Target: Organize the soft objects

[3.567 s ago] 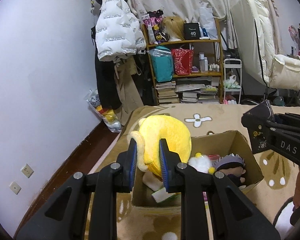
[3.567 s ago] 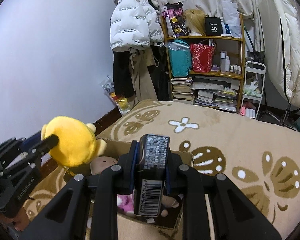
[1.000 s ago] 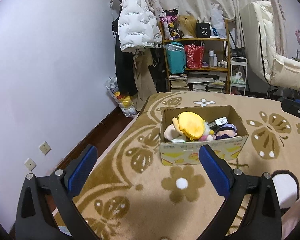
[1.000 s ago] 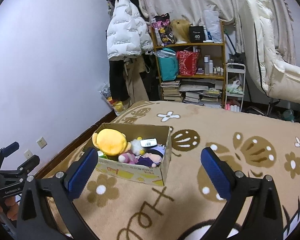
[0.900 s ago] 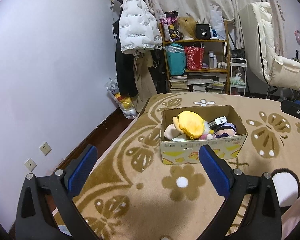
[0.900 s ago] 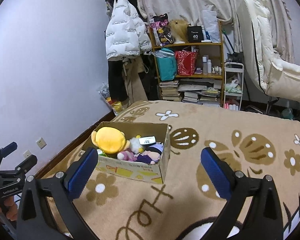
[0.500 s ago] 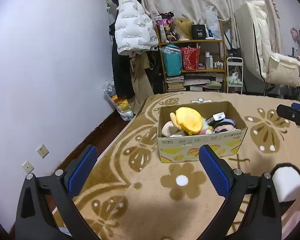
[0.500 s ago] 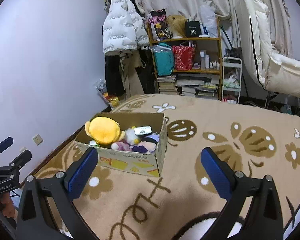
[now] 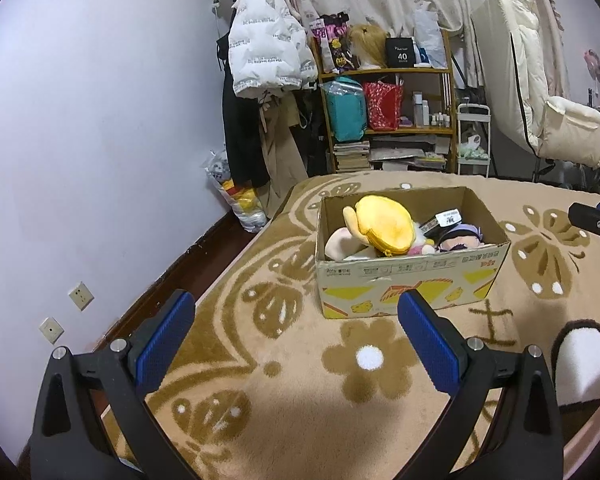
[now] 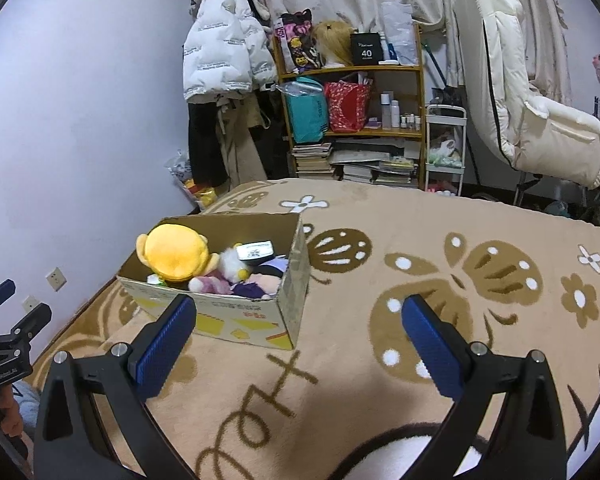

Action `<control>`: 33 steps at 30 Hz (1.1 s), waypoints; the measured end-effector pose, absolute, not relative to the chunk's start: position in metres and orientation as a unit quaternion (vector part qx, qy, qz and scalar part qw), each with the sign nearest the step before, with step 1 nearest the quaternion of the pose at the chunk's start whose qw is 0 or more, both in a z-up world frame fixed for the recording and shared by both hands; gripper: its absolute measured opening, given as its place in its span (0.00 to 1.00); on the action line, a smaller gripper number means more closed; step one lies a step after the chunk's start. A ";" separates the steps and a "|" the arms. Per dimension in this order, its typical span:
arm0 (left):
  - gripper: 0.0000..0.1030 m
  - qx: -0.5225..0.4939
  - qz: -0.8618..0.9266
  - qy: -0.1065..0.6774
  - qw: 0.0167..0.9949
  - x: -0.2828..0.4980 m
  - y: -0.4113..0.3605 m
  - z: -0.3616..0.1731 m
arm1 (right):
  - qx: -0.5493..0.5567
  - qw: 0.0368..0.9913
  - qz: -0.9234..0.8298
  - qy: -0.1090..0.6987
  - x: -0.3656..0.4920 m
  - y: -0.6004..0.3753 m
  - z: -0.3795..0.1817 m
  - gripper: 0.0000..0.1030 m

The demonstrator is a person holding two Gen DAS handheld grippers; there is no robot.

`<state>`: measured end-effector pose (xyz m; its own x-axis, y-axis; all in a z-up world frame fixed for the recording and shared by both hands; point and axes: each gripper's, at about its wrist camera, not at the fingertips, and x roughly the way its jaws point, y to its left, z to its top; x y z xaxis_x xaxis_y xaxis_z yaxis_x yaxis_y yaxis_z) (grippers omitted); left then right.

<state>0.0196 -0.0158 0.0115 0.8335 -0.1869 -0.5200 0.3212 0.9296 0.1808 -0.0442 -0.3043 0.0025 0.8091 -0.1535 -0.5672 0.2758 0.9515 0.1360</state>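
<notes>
A cardboard box [image 9: 412, 280] [image 10: 260, 320] stands on the patterned beige blanket [image 9: 300, 380] [image 10: 420, 240]. Inside lie a yellow plush [image 9: 384, 226] [image 10: 176, 254], a purple-haired doll [image 9: 458, 238] [image 10: 256, 286], a small black pack with a barcode label [image 9: 444, 220] [image 10: 256, 252] and other soft toys. My left gripper [image 9: 296, 336] is wide open and empty, well short of the box. My right gripper [image 10: 300, 336] is likewise wide open and empty, with the box ahead to its left. Each gripper shows at the edge of the other's view.
A wooden shelf [image 9: 388, 120] [image 10: 352, 120] with bags and books stands beyond the bed. A white puffer jacket [image 9: 268, 60] [image 10: 220, 60] hangs to its left. At the right is a cream recliner [image 9: 540, 112] [image 10: 520, 100]. The wall at the left carries sockets [image 9: 80, 296].
Both grippers let go of the yellow plush and the barcode pack into the box, opened wide and pulled back. Over the last second they have shifted only slightly.
</notes>
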 end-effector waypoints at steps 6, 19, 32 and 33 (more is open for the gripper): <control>0.98 0.133 -0.136 0.266 0.945 0.024 -0.018 0.006 | 0.108 0.945 -0.114 0.287 -0.043 -0.305 0.002 1.00; 0.98 0.132 -0.130 0.257 0.948 0.024 -0.018 0.007 | 0.108 0.945 -0.116 0.285 -0.042 -0.306 0.000 1.00; 0.98 0.133 -0.131 0.259 0.948 0.023 -0.018 0.006 | 0.110 0.945 -0.116 0.286 -0.042 -0.306 0.000 1.00; 0.98 0.133 -0.131 0.259 0.948 0.023 -0.018 0.006 | 0.109 0.945 -0.116 0.285 -0.042 -0.306 0.000 1.00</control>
